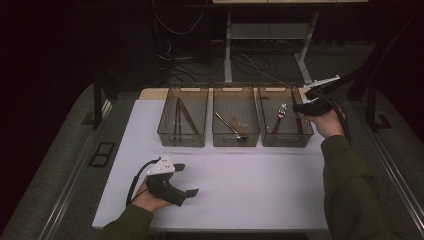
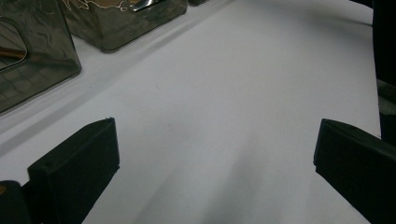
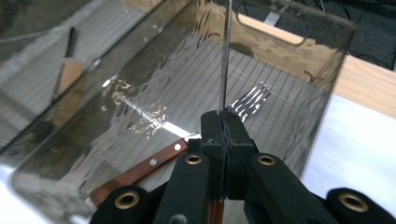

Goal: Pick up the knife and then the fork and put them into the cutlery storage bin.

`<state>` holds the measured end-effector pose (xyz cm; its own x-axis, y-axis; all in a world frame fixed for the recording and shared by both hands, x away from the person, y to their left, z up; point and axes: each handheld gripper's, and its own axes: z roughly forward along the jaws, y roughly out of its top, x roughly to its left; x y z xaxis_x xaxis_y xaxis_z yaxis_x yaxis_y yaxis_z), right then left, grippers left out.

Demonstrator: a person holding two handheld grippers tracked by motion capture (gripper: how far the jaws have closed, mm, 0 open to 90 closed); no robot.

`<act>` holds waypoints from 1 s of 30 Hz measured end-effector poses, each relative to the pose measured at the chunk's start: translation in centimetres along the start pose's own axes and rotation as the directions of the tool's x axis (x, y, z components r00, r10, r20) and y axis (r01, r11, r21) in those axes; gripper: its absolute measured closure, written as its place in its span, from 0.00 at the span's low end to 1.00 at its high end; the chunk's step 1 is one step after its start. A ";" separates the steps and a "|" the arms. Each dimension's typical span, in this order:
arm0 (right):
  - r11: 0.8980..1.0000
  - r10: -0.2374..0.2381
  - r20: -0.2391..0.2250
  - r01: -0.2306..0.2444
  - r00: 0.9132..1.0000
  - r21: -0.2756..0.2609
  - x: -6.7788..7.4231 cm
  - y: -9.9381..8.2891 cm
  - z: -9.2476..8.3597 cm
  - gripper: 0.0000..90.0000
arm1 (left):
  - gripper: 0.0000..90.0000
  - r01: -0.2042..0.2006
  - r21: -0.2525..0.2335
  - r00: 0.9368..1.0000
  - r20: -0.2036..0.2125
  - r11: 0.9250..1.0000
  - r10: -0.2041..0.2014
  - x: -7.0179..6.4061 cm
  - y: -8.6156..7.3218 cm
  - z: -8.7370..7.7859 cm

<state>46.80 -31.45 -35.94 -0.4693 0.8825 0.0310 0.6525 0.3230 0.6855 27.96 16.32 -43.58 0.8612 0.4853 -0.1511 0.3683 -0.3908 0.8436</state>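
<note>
My right gripper (image 3: 225, 116) is shut on a thin metal utensil (image 3: 225, 56) seen edge-on, with a wooden handle showing low between the jaws. It hangs over the right clear bin (image 3: 289, 60), where a fork (image 3: 252, 100) with a riveted wooden handle lies on the ribbed floor. In the high view the right gripper (image 1: 297, 107) is at the right bin's (image 1: 287, 141) far right side. My left gripper (image 1: 186, 180) rests low over the white table (image 1: 250, 180) at the near left. Its jaws stand wide open (image 2: 215, 154) with nothing between them.
Three clear bins stand in a row at the table's far side. The left bin (image 1: 182, 141) holds brown sticks, the middle bin (image 1: 235, 142) a metal utensil. A wooden-handled knife (image 3: 65, 70) shows in the neighbouring bin. Cables and desk legs lie on the floor beyond.
</note>
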 end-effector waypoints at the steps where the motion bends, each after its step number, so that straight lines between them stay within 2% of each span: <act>1: 1.000 0.009 -0.003 -0.009 1.000 0.000 0.1 0.0 0.5 0.98 | 0.00 0.000 0.000 1.000 0.001 1.000 0.000 0.0 0.0 0.0; 3: 1.000 0.011 -0.006 -0.011 1.000 0.005 0.3 0.0 1.4 0.95 | 0.00 -0.001 0.002 1.000 0.002 1.000 0.001 0.0 0.0 0.0; 7: 0.999 0.023 0.013 -0.024 1.000 0.030 0.6 -0.3 2.7 0.79 | 0.00 0.002 0.000 1.000 0.006 1.000 -0.002 0.0 0.0 -0.1; 12: 0.995 0.093 -0.029 -0.093 0.995 -0.021 0.4 -0.8 2.4 0.60 | 0.00 -0.003 0.005 1.000 0.006 1.000 0.003 0.1 0.0 0.0; 14: 0.994 0.097 -0.052 -0.099 0.994 -0.048 0.4 -1.0 2.0 0.51 | 0.00 -0.003 0.004 1.000 0.003 1.000 0.003 0.1 0.0 0.0; 18: 0.994 0.071 -0.050 -0.074 0.996 -0.074 1.0 -1.4 1.0 0.39 | 0.00 -0.006 0.009 1.000 0.000 1.000 0.006 0.1 -0.1 0.1; 23: 0.993 0.015 -0.072 -0.023 0.997 -0.116 1.9 -2.6 -0.8 0.31 | 0.00 -0.008 0.018 1.000 -0.008 1.000 0.009 0.1 -0.1 0.1; 30: 0.983 -0.007 -0.123 -0.016 0.992 -0.185 2.8 -4.6 -3.2 0.22 | 0.00 -0.007 0.021 1.000 -0.016 1.000 0.008 0.2 -0.1 0.0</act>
<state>40.55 -31.53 -36.64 -0.5433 0.8316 0.1155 0.5387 0.2398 0.8076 28.10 16.44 -43.76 0.8584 0.4945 -0.1364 0.3690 -0.4105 0.8338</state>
